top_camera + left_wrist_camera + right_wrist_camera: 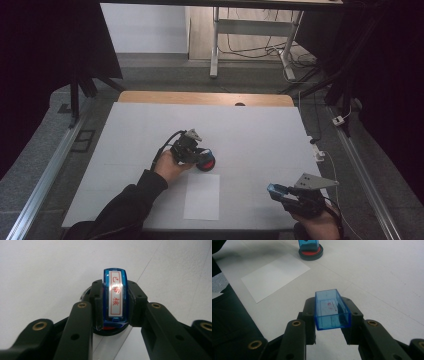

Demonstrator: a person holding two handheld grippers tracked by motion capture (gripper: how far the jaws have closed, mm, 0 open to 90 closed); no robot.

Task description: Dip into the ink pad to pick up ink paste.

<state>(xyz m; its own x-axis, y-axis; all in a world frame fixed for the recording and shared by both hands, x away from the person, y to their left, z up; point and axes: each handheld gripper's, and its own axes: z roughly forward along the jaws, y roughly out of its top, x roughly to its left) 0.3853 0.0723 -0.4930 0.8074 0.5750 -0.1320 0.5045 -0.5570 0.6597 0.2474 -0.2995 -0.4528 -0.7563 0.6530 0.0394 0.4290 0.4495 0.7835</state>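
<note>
Two grippers are at work over a white table [260,130], and each has its jaws clamped on a piece of blue plastic. The left gripper [115,305] grips a blue stamp [115,298] by its two long sides; the stamp's top carries a white label with red characters, and it stands upright on a round ink pad [110,330] with a black rim and red surface, its lower end pressed down into the red. In the high view the left gripper [200,156] sits near the middle of the table with the ink pad [207,162] just beyond its tips, and the person's left hand [170,165] and dark sleeve reach in from the bottom. The right gripper [332,315] holds a clear blue cap [331,309], an open rectangular shell with faint red ink smudges inside, lifted off the table with its open side facing up and away. In the high view the right gripper [280,192] hovers near the table's front right corner, well apart from the left one, with its grey plate on top. A white sheet of paper [202,196] lies flat between the two grippers, just in front of the ink pad and not touching it.
</note>
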